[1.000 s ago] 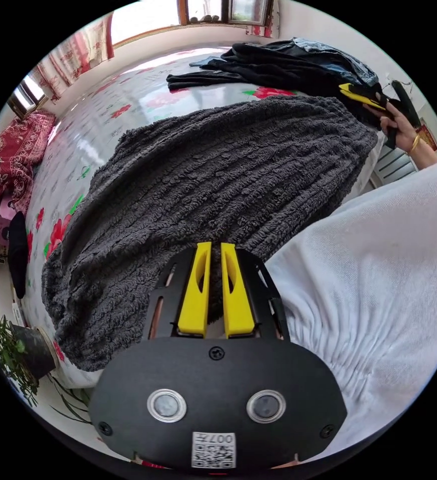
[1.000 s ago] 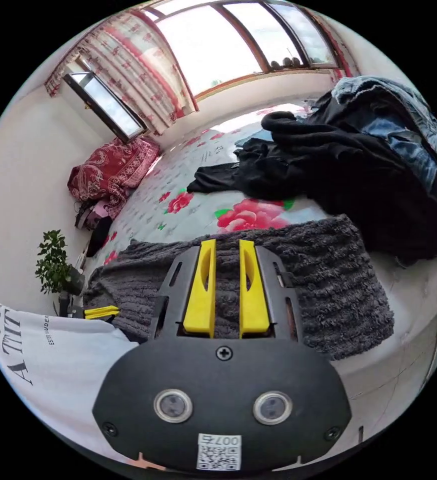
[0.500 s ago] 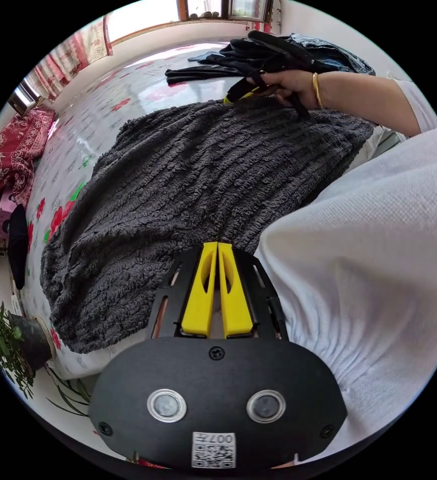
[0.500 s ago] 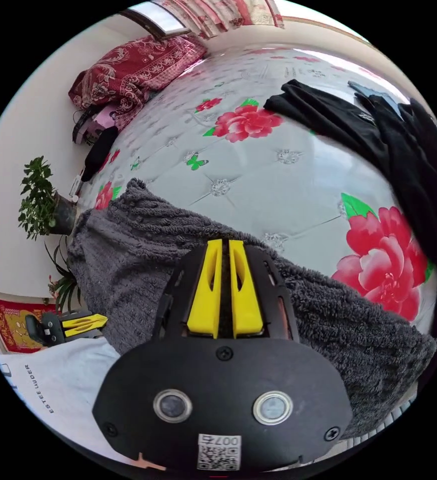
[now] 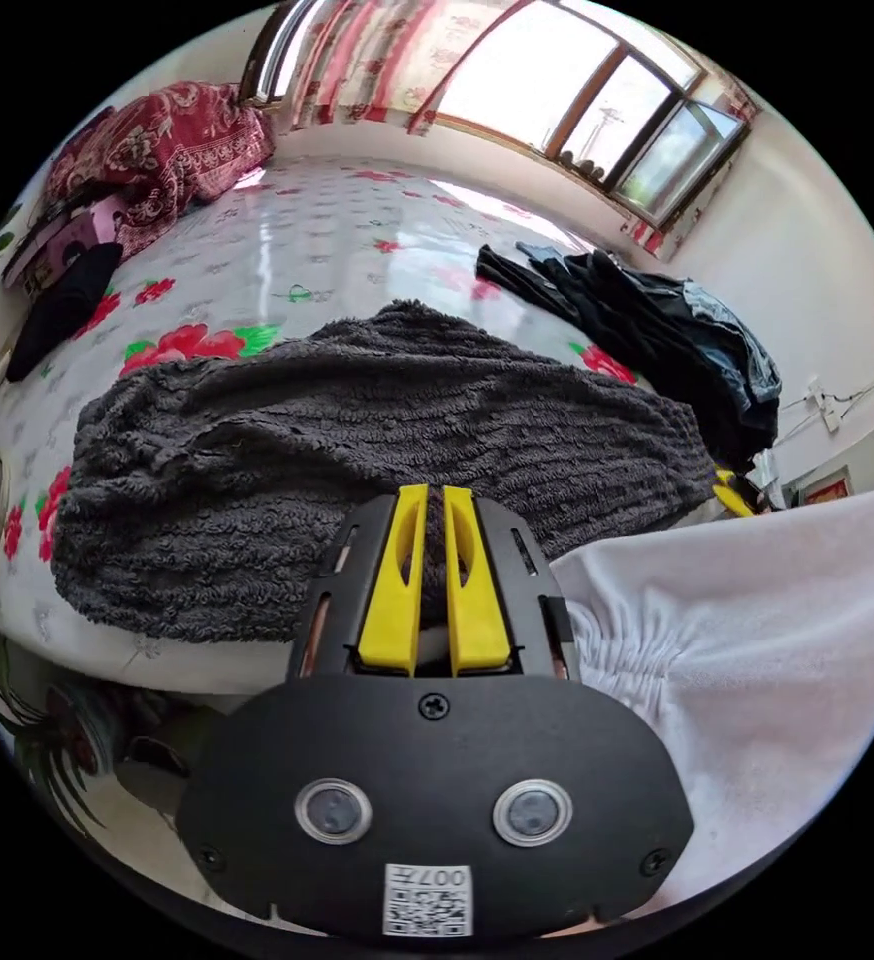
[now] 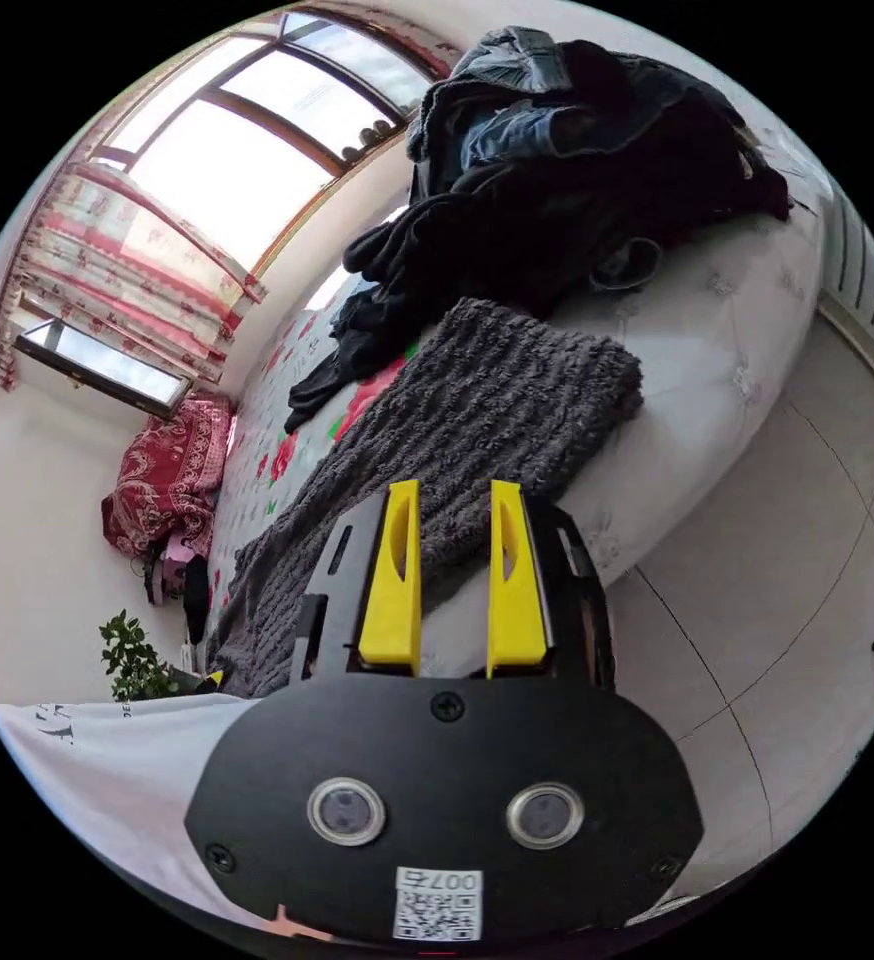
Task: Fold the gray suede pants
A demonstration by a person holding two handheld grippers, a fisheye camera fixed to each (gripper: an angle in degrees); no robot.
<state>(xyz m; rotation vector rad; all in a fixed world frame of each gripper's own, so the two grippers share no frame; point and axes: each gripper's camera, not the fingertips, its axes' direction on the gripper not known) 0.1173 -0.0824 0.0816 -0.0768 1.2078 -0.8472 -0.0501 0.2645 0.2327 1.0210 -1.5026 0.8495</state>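
Observation:
The gray suede pants [image 5: 357,450] lie folded in a thick band along the near edge of the flowered bed [image 5: 337,240]. My left gripper [image 5: 435,495] sits at their near edge, its yellow jaws a narrow gap apart, and nothing is pinched between them. In the right gripper view the pants [image 6: 477,420] run away to the left. My right gripper [image 6: 454,488] hovers by their near edge over the bed's side, jaws wide apart and empty. A yellow tip of the right gripper [image 5: 732,495] peeks past the pants' right end.
A heap of black clothes and jeans [image 5: 657,330] [image 6: 577,150] lies just beyond the pants' end. A red quilt [image 5: 157,140] sits at the bed's far side. The person's white shirt [image 5: 757,640] is close. Tiled floor [image 6: 787,600] and a potted plant [image 6: 132,655] flank the bed.
The right gripper was shut at the pants' far edge; it has opened and pulled back to the near side. The left jaws have parted slightly. Both cameras swung.

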